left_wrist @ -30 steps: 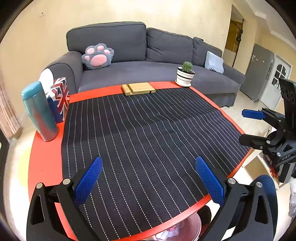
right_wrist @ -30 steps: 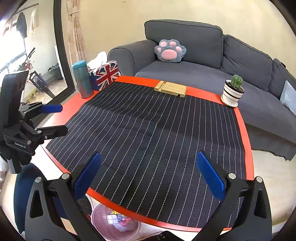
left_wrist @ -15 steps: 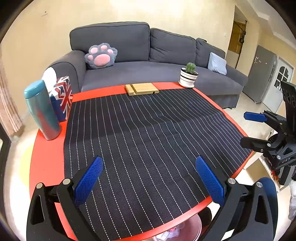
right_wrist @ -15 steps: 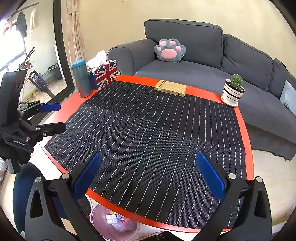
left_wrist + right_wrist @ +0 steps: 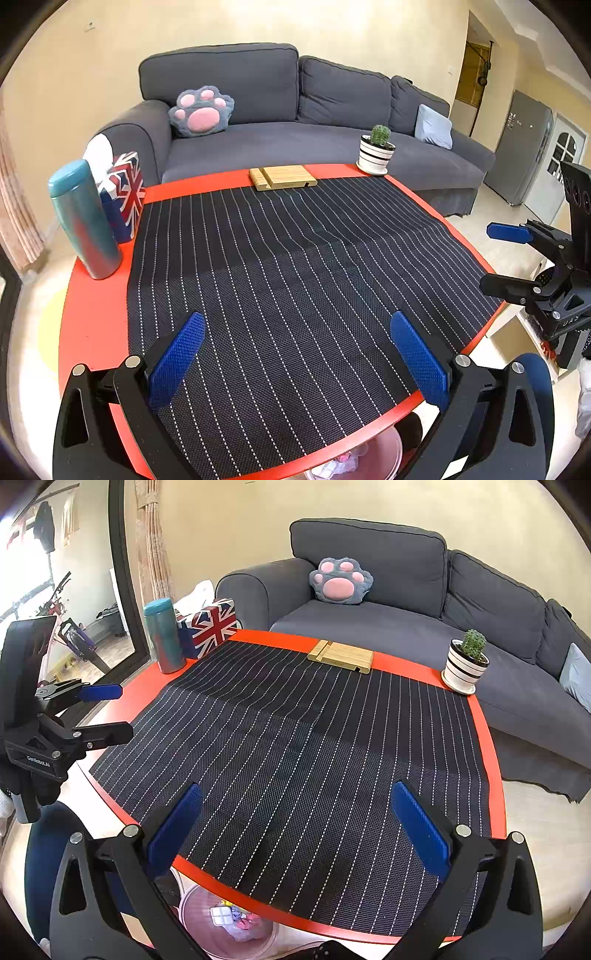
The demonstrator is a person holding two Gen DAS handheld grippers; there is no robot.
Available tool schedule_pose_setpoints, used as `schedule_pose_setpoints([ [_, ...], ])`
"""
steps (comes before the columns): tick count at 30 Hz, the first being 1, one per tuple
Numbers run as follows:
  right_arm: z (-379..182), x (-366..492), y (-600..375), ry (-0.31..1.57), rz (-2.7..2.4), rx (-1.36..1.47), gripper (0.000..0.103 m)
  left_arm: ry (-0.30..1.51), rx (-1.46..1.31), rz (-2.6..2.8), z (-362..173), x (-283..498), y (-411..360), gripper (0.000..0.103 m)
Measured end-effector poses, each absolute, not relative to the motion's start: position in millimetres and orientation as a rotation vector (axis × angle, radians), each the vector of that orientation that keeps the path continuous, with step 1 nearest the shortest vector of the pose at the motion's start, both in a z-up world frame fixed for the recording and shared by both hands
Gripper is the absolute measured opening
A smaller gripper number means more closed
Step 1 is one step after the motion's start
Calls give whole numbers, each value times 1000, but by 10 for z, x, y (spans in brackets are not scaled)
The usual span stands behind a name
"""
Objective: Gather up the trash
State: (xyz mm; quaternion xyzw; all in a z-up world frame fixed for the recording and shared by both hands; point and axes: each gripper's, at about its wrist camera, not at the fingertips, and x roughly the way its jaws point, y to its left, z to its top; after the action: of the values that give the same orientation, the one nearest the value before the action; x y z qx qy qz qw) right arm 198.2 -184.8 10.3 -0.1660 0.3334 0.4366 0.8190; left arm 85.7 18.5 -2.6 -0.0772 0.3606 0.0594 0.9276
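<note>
No loose trash shows on the round red table (image 5: 92, 314) or its black striped mat (image 5: 295, 258). Under the near edge stands a pink translucent bin (image 5: 192, 895), with a white blister tray (image 5: 221, 916) and crumpled wrappers inside. The left wrist view catches the bin (image 5: 388, 448) only partly. My left gripper (image 5: 297, 328) hovers open over the mat's near part, holding nothing. My right gripper (image 5: 297, 797) is open too, above the near edge. Each also appears from the side: the right gripper (image 5: 496, 258) off the table's right edge, the left gripper (image 5: 116, 712) off its left.
At the table's far left stand a teal bottle (image 5: 85, 221) and a Union Jack tissue box (image 5: 125, 195). A wooden stand (image 5: 282, 177) and a potted cactus (image 5: 377, 149) sit at the far edge. Behind is a grey sofa (image 5: 295, 140) with a paw cushion (image 5: 201, 112).
The left wrist view has drifted slightly, so the table's things sit a little further right in it. Both grippers stay open and hold nothing.
</note>
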Motion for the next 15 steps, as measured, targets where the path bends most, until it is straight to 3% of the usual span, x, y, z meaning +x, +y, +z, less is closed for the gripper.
schedule_pose_setpoints([
  [15,94,1996,-1861,715,929,-354,100,745,-157,111,-44,867,162,97],
])
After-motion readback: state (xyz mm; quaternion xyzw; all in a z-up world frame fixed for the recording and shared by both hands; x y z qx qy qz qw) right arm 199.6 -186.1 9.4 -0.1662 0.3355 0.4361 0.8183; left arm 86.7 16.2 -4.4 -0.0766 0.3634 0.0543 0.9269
